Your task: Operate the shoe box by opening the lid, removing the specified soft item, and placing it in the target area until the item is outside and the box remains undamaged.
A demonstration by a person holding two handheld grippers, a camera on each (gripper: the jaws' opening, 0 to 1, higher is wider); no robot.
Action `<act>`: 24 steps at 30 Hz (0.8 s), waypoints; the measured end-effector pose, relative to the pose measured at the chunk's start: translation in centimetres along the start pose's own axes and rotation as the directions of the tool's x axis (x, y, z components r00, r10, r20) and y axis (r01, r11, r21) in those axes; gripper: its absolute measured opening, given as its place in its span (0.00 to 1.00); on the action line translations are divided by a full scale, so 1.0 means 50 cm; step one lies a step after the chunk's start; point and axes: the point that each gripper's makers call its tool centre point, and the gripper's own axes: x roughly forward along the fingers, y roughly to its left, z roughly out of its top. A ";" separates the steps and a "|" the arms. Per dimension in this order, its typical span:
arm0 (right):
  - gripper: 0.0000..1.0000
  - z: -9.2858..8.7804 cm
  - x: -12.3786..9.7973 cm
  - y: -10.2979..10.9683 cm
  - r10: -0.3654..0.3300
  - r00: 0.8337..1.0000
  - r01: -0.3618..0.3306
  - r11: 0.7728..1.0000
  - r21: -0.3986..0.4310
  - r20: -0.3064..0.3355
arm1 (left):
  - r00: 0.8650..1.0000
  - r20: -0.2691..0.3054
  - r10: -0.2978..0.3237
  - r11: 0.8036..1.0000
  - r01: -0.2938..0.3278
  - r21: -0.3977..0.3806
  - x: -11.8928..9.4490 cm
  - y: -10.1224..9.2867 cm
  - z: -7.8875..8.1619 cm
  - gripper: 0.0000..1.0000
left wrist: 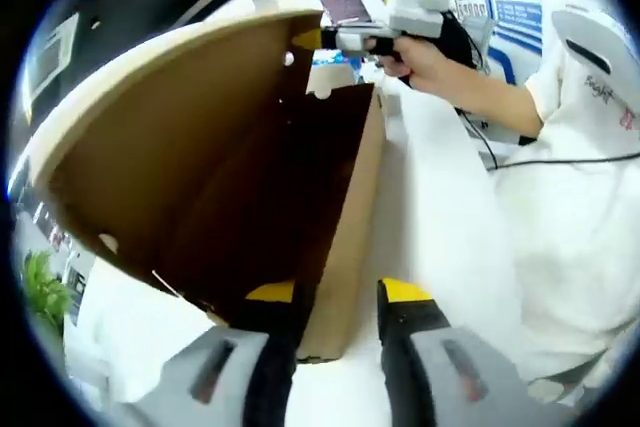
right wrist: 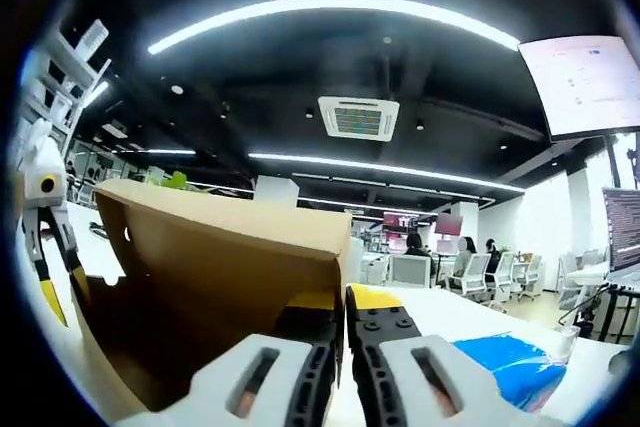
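**Both grippers on the raised lid of the shoe box**

In the left gripper view we see the shoe box (left wrist: 340,237) standing open on the white table (left wrist: 440,177), its brown lid (left wrist: 170,137) lifted and tilted up towards us. Our left gripper (left wrist: 338,302) has its yellow-tipped jaws either side of a cardboard edge at the near corner of the box; the cardboard runs down between them, but we cannot tell whether the jaws press on it. At the far top edge of the lid the right gripper (left wrist: 318,39) reaches in, held by a hand (left wrist: 430,62) in a black glove, its yellow tip at the lid's rim.

In the right gripper view our right gripper (right wrist: 345,317) has its jaws drawn together, clamped on the upper edge of the lid (right wrist: 220,267), which lies directly between the fingertips. The left gripper (right wrist: 55,277) shows at the left with its jaws spread. A blue sheet (right wrist: 510,367) lies on the table to the right.

The inside of the box is dark, and we cannot make out the soft item there.
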 end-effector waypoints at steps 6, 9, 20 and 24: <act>0.00 -0.009 -0.016 0.006 -0.018 1.000 0.018 1.000 -0.020 0.012 | 0.991 0.128 0.047 0.998 -0.052 0.040 -0.002 0.009 0.010 0.26; 0.00 -0.010 -0.014 0.004 -0.017 1.000 0.017 1.000 -0.010 0.010 | 0.977 0.211 0.000 0.995 -0.021 0.097 -0.004 -0.012 0.015 0.34; 0.00 -0.016 -0.024 0.015 -0.006 1.000 0.006 1.000 -0.003 -0.008 | 0.929 0.352 0.116 0.968 -0.027 -0.249 -0.060 0.031 0.021 0.39; 0.00 -0.017 -0.024 0.015 -0.011 1.000 0.011 1.000 -0.007 -0.009 | 0.911 0.390 0.137 0.951 -0.011 -0.307 -0.079 0.025 0.025 0.50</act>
